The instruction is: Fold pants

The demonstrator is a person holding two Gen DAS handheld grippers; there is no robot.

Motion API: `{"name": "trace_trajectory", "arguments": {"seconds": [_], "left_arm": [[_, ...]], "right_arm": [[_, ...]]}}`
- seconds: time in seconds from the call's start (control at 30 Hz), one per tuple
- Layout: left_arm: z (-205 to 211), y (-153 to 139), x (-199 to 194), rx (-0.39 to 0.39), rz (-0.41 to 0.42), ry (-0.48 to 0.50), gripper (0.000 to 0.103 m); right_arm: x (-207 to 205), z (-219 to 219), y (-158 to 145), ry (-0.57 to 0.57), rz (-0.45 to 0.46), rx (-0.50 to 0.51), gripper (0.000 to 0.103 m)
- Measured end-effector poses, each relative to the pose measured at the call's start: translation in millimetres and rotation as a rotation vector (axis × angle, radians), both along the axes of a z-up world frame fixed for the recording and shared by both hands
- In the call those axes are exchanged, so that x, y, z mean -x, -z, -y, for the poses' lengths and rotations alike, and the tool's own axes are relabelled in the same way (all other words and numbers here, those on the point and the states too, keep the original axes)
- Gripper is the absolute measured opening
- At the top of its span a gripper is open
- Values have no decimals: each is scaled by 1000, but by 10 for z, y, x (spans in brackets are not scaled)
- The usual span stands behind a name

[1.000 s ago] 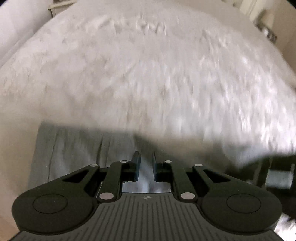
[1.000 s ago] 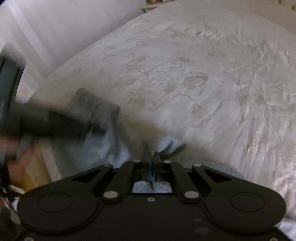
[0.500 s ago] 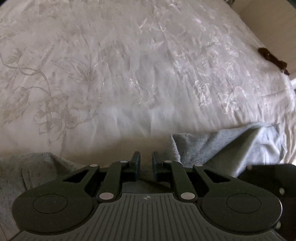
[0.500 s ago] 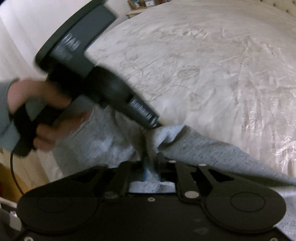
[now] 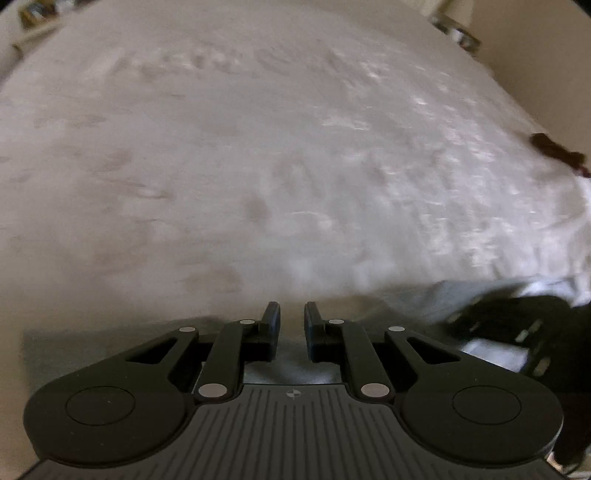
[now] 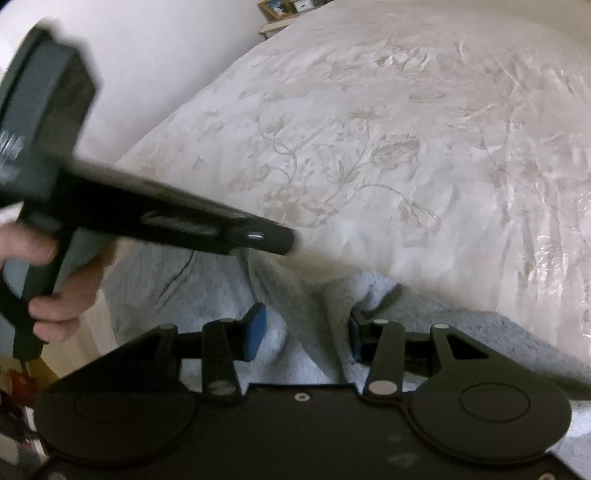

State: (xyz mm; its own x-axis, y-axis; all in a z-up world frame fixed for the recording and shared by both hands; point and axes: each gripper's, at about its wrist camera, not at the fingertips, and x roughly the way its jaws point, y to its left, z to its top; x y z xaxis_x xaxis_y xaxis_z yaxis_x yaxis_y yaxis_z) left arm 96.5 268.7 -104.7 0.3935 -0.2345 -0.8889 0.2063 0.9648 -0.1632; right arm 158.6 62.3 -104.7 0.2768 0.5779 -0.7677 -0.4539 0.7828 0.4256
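On the bedspread (image 6: 406, 147), both grippers (left (image 5: 291, 314), right (image 6: 306, 325)) gape over grey pants (image 6: 303, 295).

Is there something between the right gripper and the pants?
Nothing visible. The right gripper is open directly over the grey pants, a fold of cloth rising between its fingers. The left gripper is beyond, not between.

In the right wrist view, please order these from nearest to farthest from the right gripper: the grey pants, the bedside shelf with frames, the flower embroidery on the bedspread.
From the right gripper:
1. Grey pants, bunched between its open fingers.
2. Flower embroidery, mid-bedspread, ahead.
3. Bedside shelf with frames, top edge, beyond the bed.
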Motion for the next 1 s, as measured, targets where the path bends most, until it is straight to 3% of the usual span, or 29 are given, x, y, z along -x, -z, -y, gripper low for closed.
{"name": "trace_trajectory", "arguments": {"seconds": [0.23, 0.33, 0.43, 0.5, 0.6, 0.67, 0.73, 1.0], "left_arm": [[-319, 322, 380, -78, -117, -34, 14], [-358, 355, 501, -86, -111, -32, 14], [-337, 346, 495, -89, -104, -34, 16], [-339, 352, 482, -86, -104, -36, 17], [-369, 353, 519, -77, -100, -49, 17], [-421, 383, 649, -82, -93, -59, 17], [-426, 383, 757, -94, -82, -66, 17], [-324, 354, 999, -167, -68, -26, 17]], "right_arm": [[-234, 58, 52, 108, -76, -56, 48], [-332, 77, 92, 144, -109, -66, 47], [-394, 84, 123, 170, -137, -57, 30], [-437, 64, 153, 180, -140, -22, 5], [-466, 91, 129, 217, -119, -16, 4], [-514, 141, 65, 284, -47, 3, 3], [-655, 173, 130, 351, -64, 2, 3], [-849, -45, 445, 311, -63, 125, 3]]}}
